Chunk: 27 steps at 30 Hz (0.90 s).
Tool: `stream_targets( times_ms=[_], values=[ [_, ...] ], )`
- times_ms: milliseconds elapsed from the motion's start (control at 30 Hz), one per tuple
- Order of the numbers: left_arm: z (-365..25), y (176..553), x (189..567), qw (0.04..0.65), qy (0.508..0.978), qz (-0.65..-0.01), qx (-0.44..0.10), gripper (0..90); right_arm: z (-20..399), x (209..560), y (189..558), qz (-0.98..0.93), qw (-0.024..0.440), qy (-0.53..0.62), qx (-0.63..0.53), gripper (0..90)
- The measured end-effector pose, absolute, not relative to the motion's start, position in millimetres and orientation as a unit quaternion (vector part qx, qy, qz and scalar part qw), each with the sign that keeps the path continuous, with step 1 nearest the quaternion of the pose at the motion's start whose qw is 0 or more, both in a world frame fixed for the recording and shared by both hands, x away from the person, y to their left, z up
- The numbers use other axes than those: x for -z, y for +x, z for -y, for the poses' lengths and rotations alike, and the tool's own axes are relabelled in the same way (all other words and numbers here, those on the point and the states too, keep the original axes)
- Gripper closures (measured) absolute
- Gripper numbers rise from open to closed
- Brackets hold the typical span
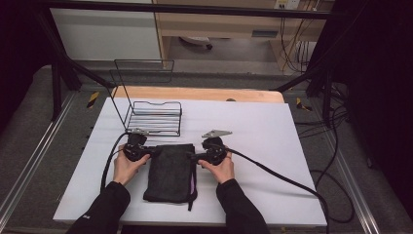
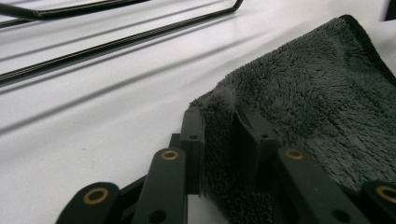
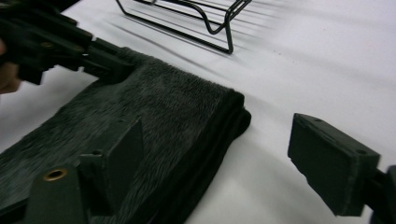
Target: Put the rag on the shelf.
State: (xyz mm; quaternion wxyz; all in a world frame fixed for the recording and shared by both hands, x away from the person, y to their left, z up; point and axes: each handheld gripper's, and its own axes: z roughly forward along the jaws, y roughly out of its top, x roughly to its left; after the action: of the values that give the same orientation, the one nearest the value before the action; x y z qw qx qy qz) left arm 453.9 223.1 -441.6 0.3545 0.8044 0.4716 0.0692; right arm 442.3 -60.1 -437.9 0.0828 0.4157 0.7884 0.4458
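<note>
Folded dark grey fleecy towel (image 1: 170, 171), one, is lying lower centre on a white table (image 1: 272, 146); one black wire rack (image 1: 155, 117) behind, grey floor around. Left gripper (image 2: 219, 126) is pinching its corner; right gripper (image 3: 219, 149) is gaping astride its edge.

The left tool (image 2: 219, 135) covers the pinched corner of the dark towel (image 2: 317, 98).

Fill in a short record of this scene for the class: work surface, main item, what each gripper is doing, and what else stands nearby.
Surface: white table
Main item: folded dark grey towel, lying flat
Left gripper: jaws pinched on the towel's far left corner
Right gripper: jaws apart, straddling the towel's far right corner, not pressing it
Nearby: black wire rack beyond the towel
</note>
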Motion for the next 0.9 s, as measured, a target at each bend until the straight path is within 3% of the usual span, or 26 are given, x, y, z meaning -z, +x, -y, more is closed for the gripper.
stream_targets(
  times_ms=[300,633,767,900],
  values=[
    [-221.5,452.4,442.2,0.356,0.805,-0.469,-0.075,75.0,48.6,457.6,456.8,-0.794,0.086,0.427,-0.423,39.4],
    [-221.6,452.4,442.6,0.358,0.807,-0.463,-0.076,75.4,48.3,455.8,457.4,-0.789,0.029,0.444,-0.424,67.2],
    [-223.9,453.3,442.7,0.360,0.808,-0.460,-0.072,77.0,49.8,454.4,460.4,-0.787,0.008,0.447,-0.425,75.8],
    [-224.4,452.9,441.7,0.364,0.807,-0.460,-0.069,80.1,51.0,452.0,461.2,-0.787,0.003,0.447,-0.426,78.7]
  ],
)
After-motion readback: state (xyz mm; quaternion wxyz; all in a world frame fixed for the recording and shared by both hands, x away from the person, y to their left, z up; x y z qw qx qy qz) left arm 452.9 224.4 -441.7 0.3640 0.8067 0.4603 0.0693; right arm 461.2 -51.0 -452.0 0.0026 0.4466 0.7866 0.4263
